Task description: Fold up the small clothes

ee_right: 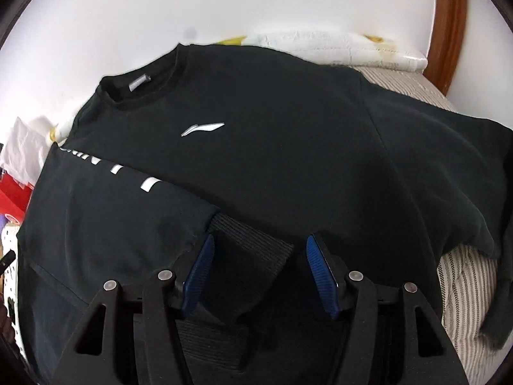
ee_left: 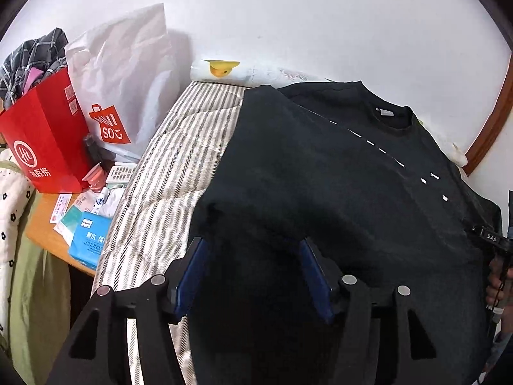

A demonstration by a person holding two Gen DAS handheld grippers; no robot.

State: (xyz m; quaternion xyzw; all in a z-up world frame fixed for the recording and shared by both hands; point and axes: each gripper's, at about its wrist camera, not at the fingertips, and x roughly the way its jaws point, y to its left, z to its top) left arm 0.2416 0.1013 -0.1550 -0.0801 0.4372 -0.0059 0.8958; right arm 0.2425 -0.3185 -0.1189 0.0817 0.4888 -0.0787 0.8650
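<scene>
Sweatshirt (ee_right: 272, 166) sleeve folded in, striped bedcover (ee_left: 166, 173) alongside

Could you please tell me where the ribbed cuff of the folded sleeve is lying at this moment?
In the right wrist view, the ribbed cuff lies on the front of the black sweatshirt, low in the middle of the picture, between the blue pads of the open right gripper.
</scene>
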